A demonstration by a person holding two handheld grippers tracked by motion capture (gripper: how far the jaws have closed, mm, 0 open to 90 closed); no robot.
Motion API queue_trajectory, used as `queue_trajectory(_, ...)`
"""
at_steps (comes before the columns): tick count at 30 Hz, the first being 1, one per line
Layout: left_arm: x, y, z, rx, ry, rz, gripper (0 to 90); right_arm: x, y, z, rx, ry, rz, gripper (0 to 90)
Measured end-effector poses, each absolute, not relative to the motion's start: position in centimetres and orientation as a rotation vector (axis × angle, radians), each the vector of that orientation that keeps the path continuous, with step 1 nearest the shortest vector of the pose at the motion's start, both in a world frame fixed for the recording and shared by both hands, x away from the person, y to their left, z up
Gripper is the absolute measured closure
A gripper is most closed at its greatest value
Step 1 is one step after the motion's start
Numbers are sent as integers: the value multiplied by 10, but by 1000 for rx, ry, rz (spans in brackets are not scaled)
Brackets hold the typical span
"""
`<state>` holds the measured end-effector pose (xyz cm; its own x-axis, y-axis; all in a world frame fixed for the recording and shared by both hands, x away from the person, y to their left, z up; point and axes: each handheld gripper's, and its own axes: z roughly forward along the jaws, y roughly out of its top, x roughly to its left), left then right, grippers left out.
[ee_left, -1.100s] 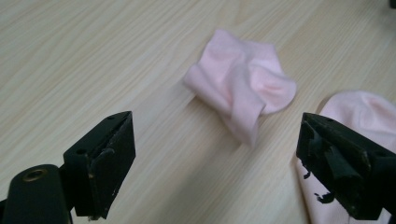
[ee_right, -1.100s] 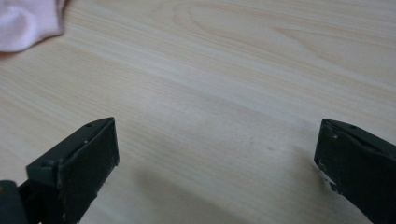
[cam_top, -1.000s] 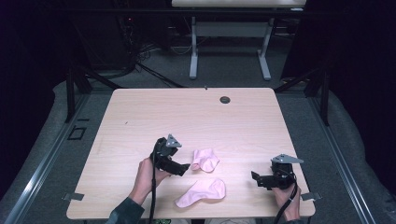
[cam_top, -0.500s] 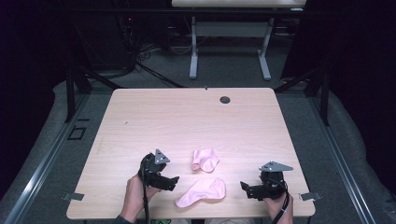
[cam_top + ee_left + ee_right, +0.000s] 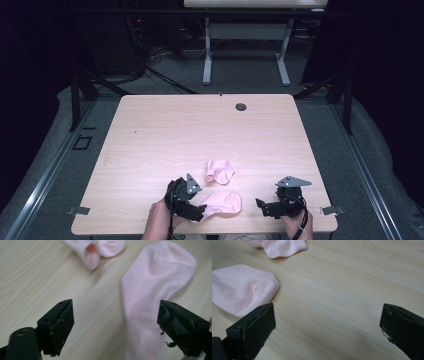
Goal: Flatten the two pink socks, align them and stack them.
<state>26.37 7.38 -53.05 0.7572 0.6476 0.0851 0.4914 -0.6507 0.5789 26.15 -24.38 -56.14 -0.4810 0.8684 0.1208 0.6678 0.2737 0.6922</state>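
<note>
Both grippers have drawn back toward the desk's [image 5: 150, 120] near edge since a second ago.

Left gripper [image 5: 197, 212], jaws wide though just closing slightly, straddles the flat pink sock [image 5: 150, 297] ungripped; right gripper [image 5: 261, 206] gapes empty; crumpled sock [image 5: 219, 171] behind. No writing legible.

Two pink socks lie on one worktop [image 5: 150, 130]: a flat sock [image 5: 224, 202] and a bunched sock [image 5: 220, 171]. Two claws are there, the left claw [image 5: 200, 211] and the right claw [image 5: 261, 206]. One dark hole [image 5: 241, 106] sits near the far edge.
</note>
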Motion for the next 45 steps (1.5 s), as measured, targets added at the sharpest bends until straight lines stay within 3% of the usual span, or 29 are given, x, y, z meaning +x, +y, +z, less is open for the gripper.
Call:
queue_trajectory(7,261,27,-538,2496,695,323,200,261,-245,-564,1439,2269,1011,1)
queue_trajectory(15,259,-18,-548,2606,532,277,366,260,-250,-568,1473,2271,1022,16)
queue_trajectory(16,259,-21,-549,2619,519,278,445,260,-250,-569,1482,2263,1034,17)
queue_trajectory(18,261,-25,-552,2645,501,267,471,260,-250,-569,1480,2261,1036,18)
queue_trajectory(19,262,-27,-554,2652,497,253,568,260,-250,-569,1486,2259,1041,25)
queue_trajectory(26,267,-23,-555,2632,504,226,841,260,-249,-570,1494,2263,1055,35)
queue_trajectory(32,278,-6,-536,2438,545,192,877,259,-248,-569,1485,2265,1071,41)
queue_trajectory(38,297,22,-484,2187,605,241,879,256,-240,-563,1457,2268,1136,63)
queue_trajectory(45,302,39,-479,2089,658,246,879,253,-212,-559,1368,2334,1167,215)
